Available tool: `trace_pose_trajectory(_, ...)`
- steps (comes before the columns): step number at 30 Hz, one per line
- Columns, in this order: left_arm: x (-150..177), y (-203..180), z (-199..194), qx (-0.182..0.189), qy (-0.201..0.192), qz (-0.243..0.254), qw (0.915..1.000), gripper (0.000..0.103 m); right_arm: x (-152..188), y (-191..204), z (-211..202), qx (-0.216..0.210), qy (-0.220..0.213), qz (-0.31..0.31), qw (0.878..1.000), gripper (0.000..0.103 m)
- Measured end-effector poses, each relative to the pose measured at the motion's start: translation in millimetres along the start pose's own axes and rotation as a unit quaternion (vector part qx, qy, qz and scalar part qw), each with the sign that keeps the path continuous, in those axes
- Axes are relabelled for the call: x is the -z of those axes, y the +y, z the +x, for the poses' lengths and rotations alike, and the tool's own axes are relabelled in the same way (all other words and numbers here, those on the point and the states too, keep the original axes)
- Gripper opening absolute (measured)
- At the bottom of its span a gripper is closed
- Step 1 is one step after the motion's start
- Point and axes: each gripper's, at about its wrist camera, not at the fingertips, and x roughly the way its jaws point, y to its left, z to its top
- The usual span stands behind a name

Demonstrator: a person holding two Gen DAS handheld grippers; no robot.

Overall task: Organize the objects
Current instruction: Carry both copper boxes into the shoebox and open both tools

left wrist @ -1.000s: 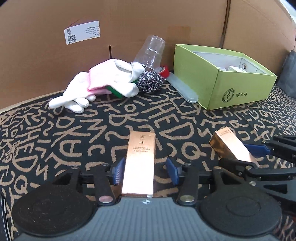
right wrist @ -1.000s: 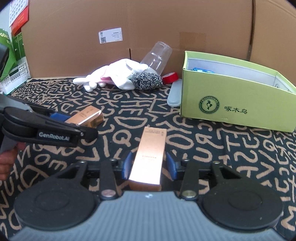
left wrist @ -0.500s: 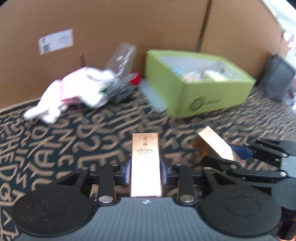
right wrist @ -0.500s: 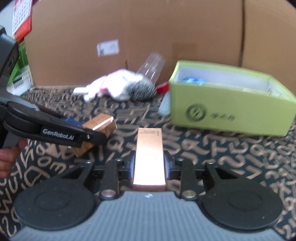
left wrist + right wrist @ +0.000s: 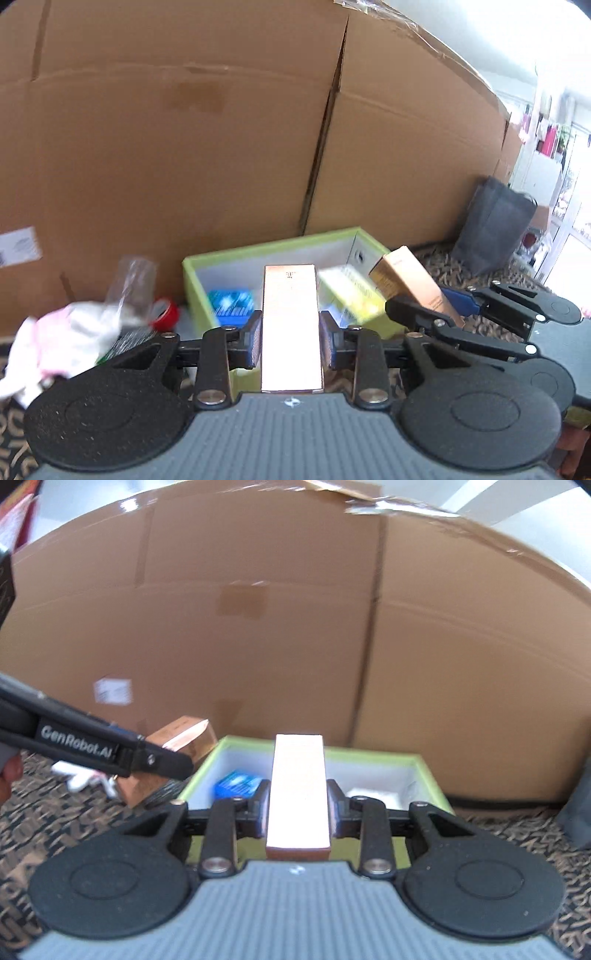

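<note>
Nearest us, our left tongs are clenched on a copper carton, pads pressed to its long sides; it runs straight forward between them, off the worktop. Our right tongs clench a second copper carton the same way. Both cartons' far ends reach over the near wall of the green box, which holds a blue packet. Left of it lie white gloves and a clear cup; cardboard stands behind.
</note>
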Motion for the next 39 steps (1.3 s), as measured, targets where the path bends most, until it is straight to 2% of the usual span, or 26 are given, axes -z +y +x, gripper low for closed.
trace_pose_trajectory(4,-12.8,-4.9,36.2,0.005,-0.007,-0.002,1.0,0.033,-12.4,-23.3,28.9,0.029,-0.009,0.012,0.999,0.03)
trace_pose_trajectory(8,-11.7,-3.5,76.1,-0.008,0.002,-0.003,1.0,0.033,-11.0,-45.6,67.1,-0.001,0.009,0.044,0.999,0.03)
trace_pose_trajectory(10,-9.6,-1.7,92.0,-0.007,0.013,-0.007,0.9999,0.033,-7.6,-51.0,85.1,0.007,0.017,0.04,0.999,0.03)
trace_pose_trajectory(14,-9.8,-0.9,109.4,-0.012,0.018,-0.004,0.9998,0.033,-0.2,-57.7,116.2,0.011,0.037,0.032,0.999,0.03)
trace_pose_trajectory(18,-12.5,5.8,115.2,-0.015,0.015,-0.013,0.9997,0.033,10.4,-63.1,138.3,-0.004,0.056,0.04,0.998,0.03)
trace_pose_trajectory(19,-12.3,8.6,114.0,-0.011,0.003,-0.022,0.9997,0.043,13.4,-63.7,141.7,-0.007,0.057,0.038,0.998,0.034)
trace_pose_trajectory(20,-12.0,11.5,111.5,-0.008,-0.006,-0.034,0.9994,0.072,15.6,-64.1,143.3,-0.004,0.053,0.034,0.998,0.05)
trace_pose_trajectory(21,-11.7,14.1,108.0,-0.011,-0.013,-0.048,0.9987,0.085,17.6,-63.0,141.5,0.004,0.049,0.03,0.998,0.058)
trace_pose_trajectory(22,-10.3,16.4,102.8,-0.018,-0.028,-0.061,0.9976,0.091,18.9,-60.7,136.1,0.012,0.042,0.028,0.999,0.072)
trace_pose_trajectory(23,-9.1,17.2,97.7,-0.021,-0.043,-0.063,0.9969,0.091,20.4,-61.2,131.1,0.018,0.031,0.027,0.999,0.082)
trace_pose_trajectory(26,-8.7,16.8,90.8,-0.031,-0.044,-0.051,0.9972,0.091,24.9,-64.3,117.5,0.03,0.011,0.035,0.999,0.101)
trace_pose_trajectory(34,-0.7,17.2,69.7,-0.057,-0.03,-0.054,0.9964,0.091,29.1,-58.5,90.1,0.026,0.001,0.051,0.998,0.103)
trace_pose_trajectory(39,5.0,12.2,45.6,-0.076,-0.034,-0.041,0.9957,0.091,18.6,-52.2,67.9,0.017,-0.007,0.046,0.999,0.103)
